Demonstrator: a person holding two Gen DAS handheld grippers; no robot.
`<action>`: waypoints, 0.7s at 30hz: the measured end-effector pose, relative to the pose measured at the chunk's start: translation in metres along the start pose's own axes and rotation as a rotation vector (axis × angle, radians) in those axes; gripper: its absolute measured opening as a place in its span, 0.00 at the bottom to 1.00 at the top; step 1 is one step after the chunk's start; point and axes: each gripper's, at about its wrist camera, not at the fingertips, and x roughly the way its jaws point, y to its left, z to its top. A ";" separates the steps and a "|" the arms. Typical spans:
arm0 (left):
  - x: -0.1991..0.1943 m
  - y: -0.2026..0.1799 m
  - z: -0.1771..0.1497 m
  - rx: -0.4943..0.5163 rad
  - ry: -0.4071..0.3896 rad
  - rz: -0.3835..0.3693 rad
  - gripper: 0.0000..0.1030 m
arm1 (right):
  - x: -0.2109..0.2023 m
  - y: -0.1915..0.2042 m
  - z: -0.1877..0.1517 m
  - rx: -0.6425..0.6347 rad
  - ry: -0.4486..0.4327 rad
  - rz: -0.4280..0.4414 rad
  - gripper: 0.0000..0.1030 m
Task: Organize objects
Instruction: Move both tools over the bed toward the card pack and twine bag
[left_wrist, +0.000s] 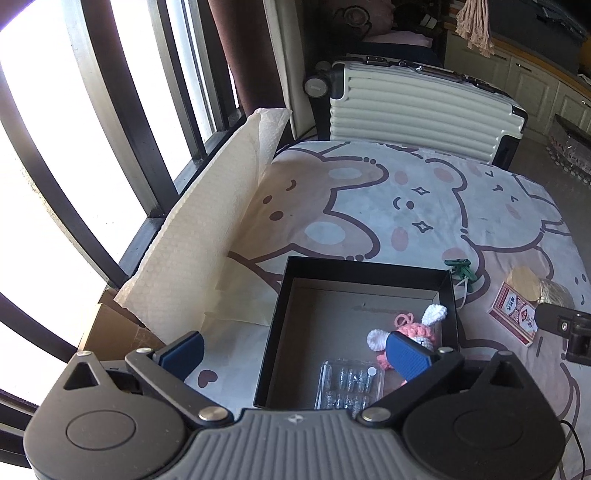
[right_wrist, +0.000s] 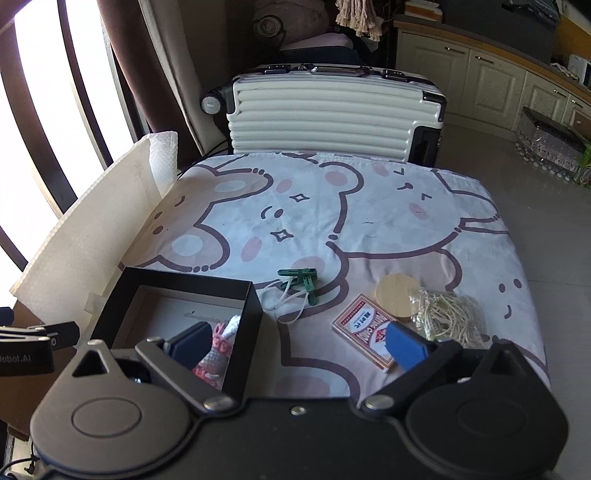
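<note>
Inside the black box (left_wrist: 369, 280) lie a crochet bunny (left_wrist: 417, 332) and a clear case (left_wrist: 351, 384). Beside it on the desk (right_wrist: 369, 206) are a green clip (right_wrist: 299, 275), cards (right_wrist: 364, 328), a wooden lid (right_wrist: 393, 295) and a string bag (right_wrist: 448, 317). Both the left gripper (left_wrist: 293, 350) and the right gripper (right_wrist: 297, 345) have fingers wide, holding nothing.

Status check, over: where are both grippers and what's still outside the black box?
Left gripper open over black box. Right gripper open, empty. Crochet bunny, clear case boxed. Card deck, green clips, wooden disc, rubber-band bag still out.
</note>
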 end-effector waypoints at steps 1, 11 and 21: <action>0.000 0.001 0.000 -0.001 -0.003 0.001 1.00 | 0.001 -0.001 0.000 -0.006 0.005 0.003 1.00; -0.004 0.002 0.001 0.016 -0.021 0.007 1.00 | -0.002 0.000 0.000 -0.022 -0.004 0.008 1.00; -0.002 -0.010 0.003 0.018 -0.039 0.033 1.00 | -0.008 -0.016 0.000 0.005 -0.031 0.000 1.00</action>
